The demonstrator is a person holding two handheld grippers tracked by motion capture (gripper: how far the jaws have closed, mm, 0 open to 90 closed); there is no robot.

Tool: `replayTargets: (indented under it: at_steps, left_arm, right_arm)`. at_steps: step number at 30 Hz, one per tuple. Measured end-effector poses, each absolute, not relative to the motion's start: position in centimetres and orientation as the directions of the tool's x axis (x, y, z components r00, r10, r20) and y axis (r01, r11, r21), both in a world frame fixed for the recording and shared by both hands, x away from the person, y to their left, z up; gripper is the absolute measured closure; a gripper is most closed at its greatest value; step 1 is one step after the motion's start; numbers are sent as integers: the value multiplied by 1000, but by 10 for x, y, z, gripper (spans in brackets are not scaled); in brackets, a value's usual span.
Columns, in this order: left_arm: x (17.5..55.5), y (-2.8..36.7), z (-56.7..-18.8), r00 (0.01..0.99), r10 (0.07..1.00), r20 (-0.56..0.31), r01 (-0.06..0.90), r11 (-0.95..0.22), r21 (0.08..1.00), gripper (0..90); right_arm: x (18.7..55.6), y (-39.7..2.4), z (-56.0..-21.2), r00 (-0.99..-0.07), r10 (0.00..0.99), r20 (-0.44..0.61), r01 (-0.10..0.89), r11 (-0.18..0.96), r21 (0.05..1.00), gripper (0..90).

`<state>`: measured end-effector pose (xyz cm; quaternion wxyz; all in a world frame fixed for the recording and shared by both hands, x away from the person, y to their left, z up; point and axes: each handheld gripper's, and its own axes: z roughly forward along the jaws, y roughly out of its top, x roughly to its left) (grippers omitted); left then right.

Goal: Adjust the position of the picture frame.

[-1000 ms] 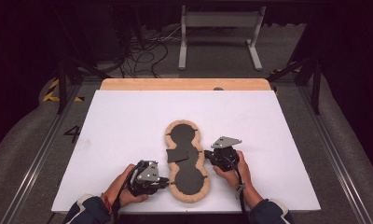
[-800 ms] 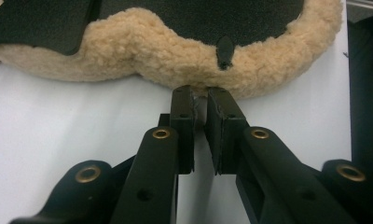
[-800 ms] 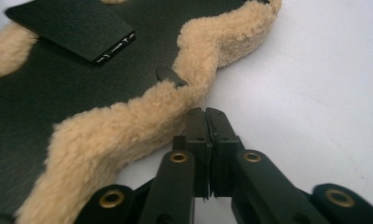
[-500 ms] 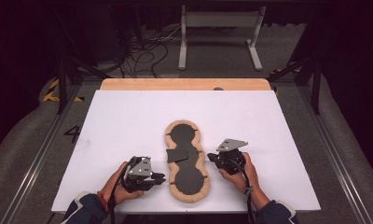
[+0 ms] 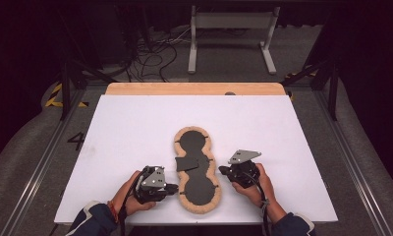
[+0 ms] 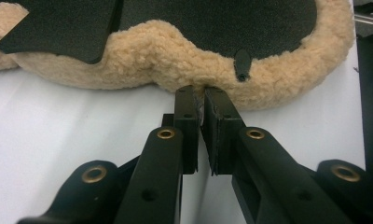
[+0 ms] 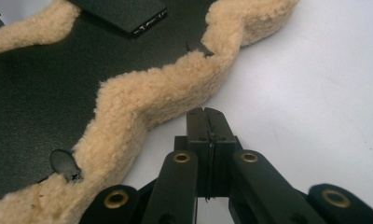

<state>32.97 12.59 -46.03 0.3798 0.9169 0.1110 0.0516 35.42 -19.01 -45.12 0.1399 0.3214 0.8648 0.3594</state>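
A figure-eight black pad [image 5: 198, 183] with a tan fleece rim [image 6: 142, 60] lies flat near the front of the white table [image 5: 135, 128]. A loose black flap [image 5: 187, 163] rests across its waist. My left gripper [image 5: 175, 187] is at the pad's left edge; in the left gripper view it [image 6: 203, 93] has its jaws closed to a thin slit, tips touching the fleece. My right gripper [image 5: 222, 170] sits just right of the pad. In the right gripper view it [image 7: 206, 114] is fully shut, a short gap from the fleece rim [image 7: 142, 98]. Small black tabs [image 7: 63, 164] poke through the rim.
A wooden board edge [image 5: 194, 88] runs along the table's far side. Beyond it on the floor stand a metal frame [image 5: 231, 34] and loose cables [image 5: 155, 54]. Metal rails [image 5: 351, 152] run along both table sides. White table surface spreads left, right and behind the pad.
The right gripper has drawn slightly right and toward the front, off the pad's edge. The left gripper has stayed at the pad's left rim.
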Motion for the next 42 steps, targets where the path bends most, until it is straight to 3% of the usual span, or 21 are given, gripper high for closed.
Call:
replayTargets:
  at_steps: [16,21,26,42]
  left_arm:
    - [320,114,-462,965,263,1,184,-676,713,876]
    - [316,102,-463,968,252,0,175,-673,719,847]
    - [312,95,-463,965,262,28,166,-687,707,833]
    - [319,58,-461,974,212,74,101,-710,697,866]
  right_arm:
    - [370,-183,-452,-778,629,0,455,562,691,900]
    - [380,-170,-447,-799,601,4,421,555,717,900]
    - [381,-167,-436,-792,608,-52,400,582,708,898]
    - [345,-228,-427,-695,719,-30,463,479,746,882]
